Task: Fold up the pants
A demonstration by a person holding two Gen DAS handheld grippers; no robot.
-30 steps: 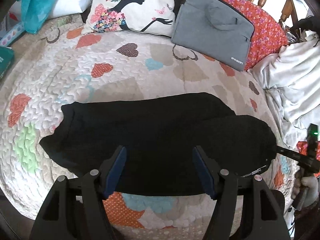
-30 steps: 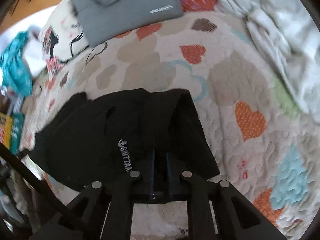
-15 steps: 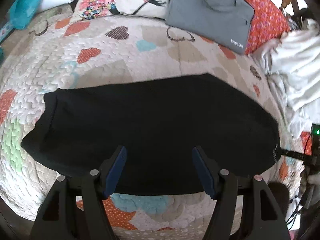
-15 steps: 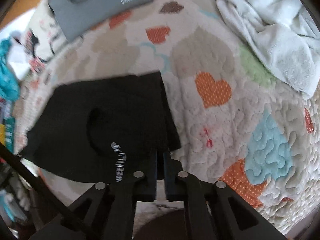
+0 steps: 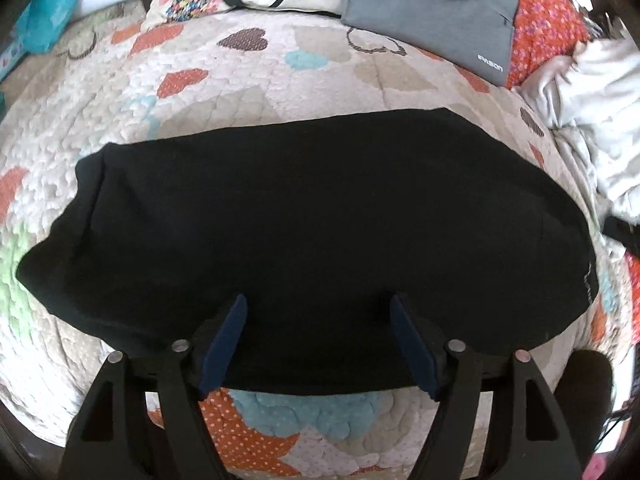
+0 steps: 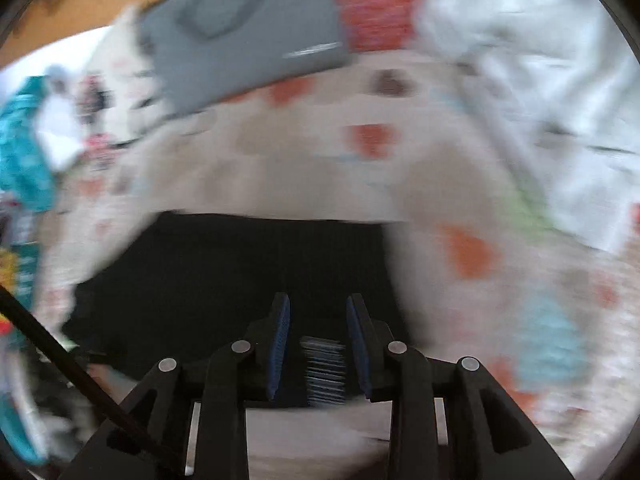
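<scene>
Left gripper (image 5: 316, 312), at the lower centre of its frame, is held spread wide over the near edge of the pants (image 5: 304, 232), nothing pinched. Right gripper (image 6: 318, 308) is parted too, though blur makes any contact with the cloth hard to judge. The pants are laid across the quilt (image 5: 248, 92), folded into 1 long black band. If a single layer were pinched, the fold could be dragged apart. A grey bag (image 5: 432, 12) at upper right is seen closed; its contents cannot be told.
</scene>
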